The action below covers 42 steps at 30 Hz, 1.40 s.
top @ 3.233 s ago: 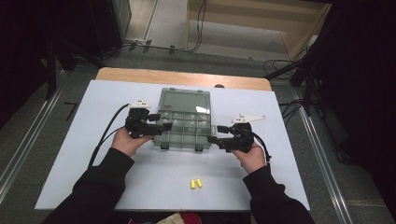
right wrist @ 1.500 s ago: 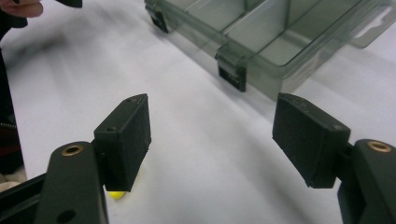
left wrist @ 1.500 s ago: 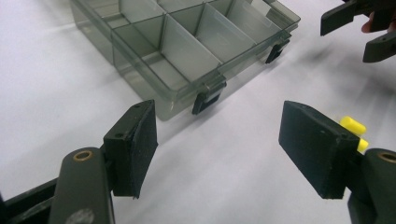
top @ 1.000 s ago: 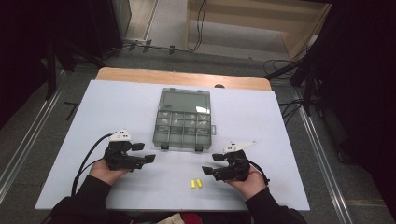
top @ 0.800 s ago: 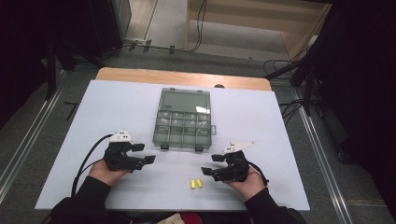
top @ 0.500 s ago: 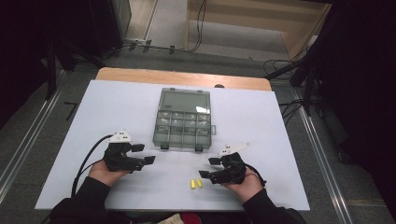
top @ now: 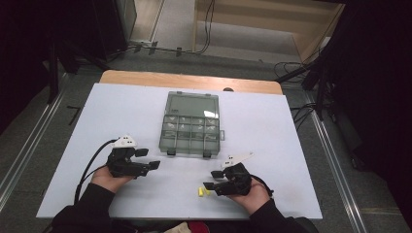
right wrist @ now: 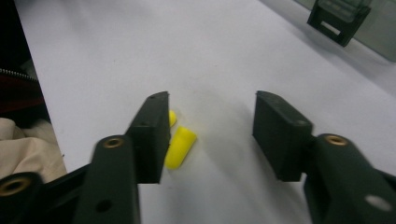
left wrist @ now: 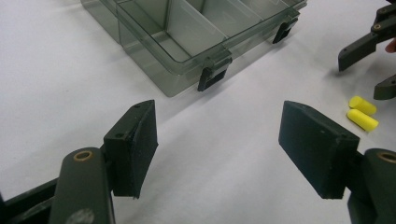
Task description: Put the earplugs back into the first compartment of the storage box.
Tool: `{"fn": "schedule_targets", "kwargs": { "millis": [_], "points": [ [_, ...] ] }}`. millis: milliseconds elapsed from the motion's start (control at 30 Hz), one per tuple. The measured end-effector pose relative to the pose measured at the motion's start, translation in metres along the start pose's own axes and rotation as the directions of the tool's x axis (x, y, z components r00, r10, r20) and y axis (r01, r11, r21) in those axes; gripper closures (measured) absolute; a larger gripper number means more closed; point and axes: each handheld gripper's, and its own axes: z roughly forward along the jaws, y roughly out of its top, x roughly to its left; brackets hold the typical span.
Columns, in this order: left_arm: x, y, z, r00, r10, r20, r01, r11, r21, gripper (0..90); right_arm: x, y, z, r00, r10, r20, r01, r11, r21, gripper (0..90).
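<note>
Since a second ago the right gripper (top: 210, 186) has edged toward the yellow earplugs (top: 201, 192), jaws just closing yet unclenched; earplugs lie near the desk's (top: 121, 107) front edge; left gripper (top: 154, 165) rests level, released, beside the compartment box (top: 190, 124).

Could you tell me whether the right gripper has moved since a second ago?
Yes: the right gripper has edged left toward the yellow earplugs, its jaws closing.

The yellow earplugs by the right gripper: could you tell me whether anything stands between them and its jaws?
Nothing visible does. The right gripper has just been closing its jaws, and one of the yellow earplugs lies on the bare white table between them, beside one jaw, not yet pressed. The second is partly hidden behind that jaw.
</note>
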Motion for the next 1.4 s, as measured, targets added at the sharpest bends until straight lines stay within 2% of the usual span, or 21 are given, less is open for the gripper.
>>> {"fn": "schedule_targets", "kwargs": {
  "millis": [233,300,433,467,667,1000,1167,1233,1400],
  "points": [
    [0.0,0.0,0.0,1.0,-0.001,0.008,0.001,1.0,0.003,28.1,0.004,0.001,0.003,0.9991,0.012,-0.042,-0.011,0.999,0.042,60.7],
    [0.0,0.0,0.0,0.9999,-0.002,0.01,0.002,1.0,0.003,28.1,0.004,0.001,0.004,0.999,0.016,-0.041,-0.014,0.999,0.05,62.6],
    [0.0,-0.001,0.001,0.9995,-0.013,0.029,0.013,0.9998,0.013,28.1,0.005,0.003,0.009,0.9965,0.042,-0.073,-0.034,0.993,0.111,71.0],
    [0.001,-0.001,0.001,0.9994,-0.011,0.033,0.011,0.9998,0.017,28.1,0.005,0.003,0.01,0.9969,0.033,-0.071,-0.025,0.993,0.115,72.6],
    [0.001,-0.001,0.001,0.999,-0.008,0.044,0.007,0.9996,0.026,28.1,0.004,0.005,0.01,0.9955,0.051,-0.08,-0.04,0.991,0.13,77.1],
    [-0.001,-0.002,0.001,0.9985,-0.009,0.053,0.008,0.9995,0.03,28.1,0.002,0.008,0.007,0.9951,0.062,-0.078,-0.052,0.992,0.116,77.7],
    [-0.001,-0.007,-0.003,0.9982,-0.025,0.055,0.023,0.9991,0.035,28.1,-0.002,0.014,0.001,0.9945,0.059,-0.086,-0.053,0.996,0.072,77.6],
    [-0.001,-0.009,-0.005,0.9983,-0.028,0.051,0.026,0.9991,0.035,28.1,-0.004,0.016,0.0,0.9934,0.073,-0.089,-0.067,0.995,0.07,77.6],
    [-0.003,-0.016,-0.012,0.9986,-0.031,0.043,0.03,0.999,0.034,28.1,-0.009,0.024,-0.003,0.993,0.064,-0.1,-0.06,0.997,0.04,77.7]
  ]
}}
